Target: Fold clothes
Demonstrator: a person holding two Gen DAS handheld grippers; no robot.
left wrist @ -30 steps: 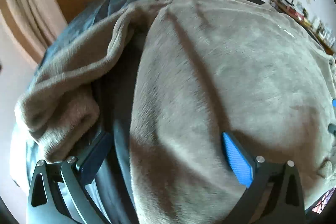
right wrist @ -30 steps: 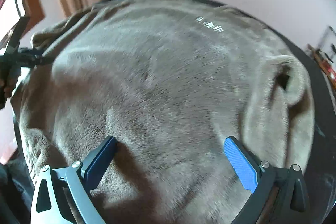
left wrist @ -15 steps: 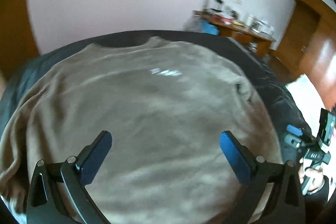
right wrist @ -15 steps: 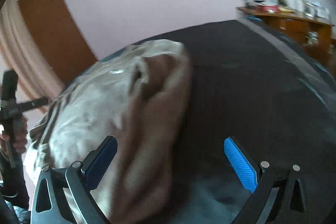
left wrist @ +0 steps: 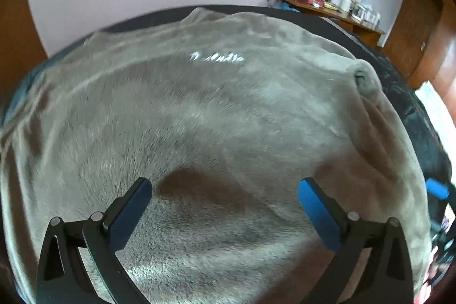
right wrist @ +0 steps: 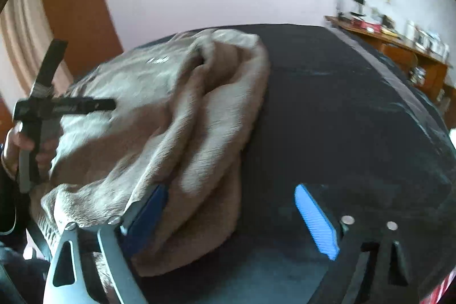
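Observation:
A grey-beige fleece sweater (left wrist: pixel 216 118) lies spread over a dark bed cover (left wrist: pixel 404 93), with small white lettering on its chest. My left gripper (left wrist: pixel 223 193) is open just above the sweater's lower body, holding nothing. In the right wrist view the sweater (right wrist: pixel 176 110) lies bunched at the left, one folded sleeve running toward me. My right gripper (right wrist: pixel 230 201) is open at the sweater's right edge, its left finger (right wrist: pixel 148 207) against the sleeve and its right finger over the bare dark cover (right wrist: pixel 342 110). The left gripper's body (right wrist: pixel 42 104) shows at far left.
A wooden desk (left wrist: pixel 327 7) with clutter stands against the pink wall at the back right, also in the right wrist view (right wrist: pixel 399 42). A wooden door (left wrist: pixel 416 27) is at far right. A wood panel and a beige curtain (right wrist: pixel 25 39) are at the left.
Both grippers swung right: the left from the left sleeve to over the sweater's body, the right from the body to its right edge and the bare cover. Both stayed open.

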